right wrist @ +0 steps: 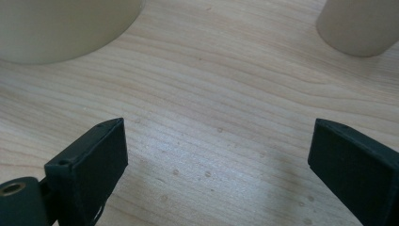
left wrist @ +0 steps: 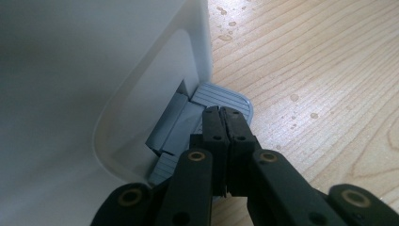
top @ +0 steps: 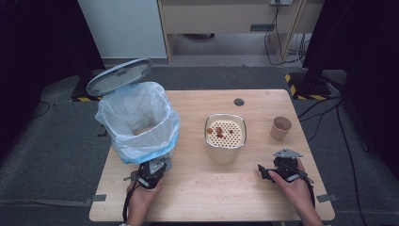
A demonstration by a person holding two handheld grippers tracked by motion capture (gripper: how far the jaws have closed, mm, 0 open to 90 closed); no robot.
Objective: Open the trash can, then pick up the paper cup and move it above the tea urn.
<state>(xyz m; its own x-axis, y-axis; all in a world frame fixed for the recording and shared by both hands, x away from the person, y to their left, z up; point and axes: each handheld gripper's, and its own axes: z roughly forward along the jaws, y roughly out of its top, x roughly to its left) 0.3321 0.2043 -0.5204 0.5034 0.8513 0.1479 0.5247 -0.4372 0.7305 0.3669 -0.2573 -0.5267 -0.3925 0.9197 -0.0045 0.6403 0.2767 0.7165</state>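
Observation:
A white pedal bin lined with a pale blue bag stands at the table's left with its grey lid raised. My left gripper is at the bin's foot. In the left gripper view, the left gripper is shut with nothing between its jaws, and its tips rest on the grey ribbed pedal. A beige container with a perforated insert and a few brown scraps sits mid-table. My right gripper is open near the front right, its jaws wide apart over bare wood.
A paper cup stands at the right, beyond my right gripper; it appears as the pale cup at the top right of the right gripper view, with the beige container at the top left. Water spots dot the wood.

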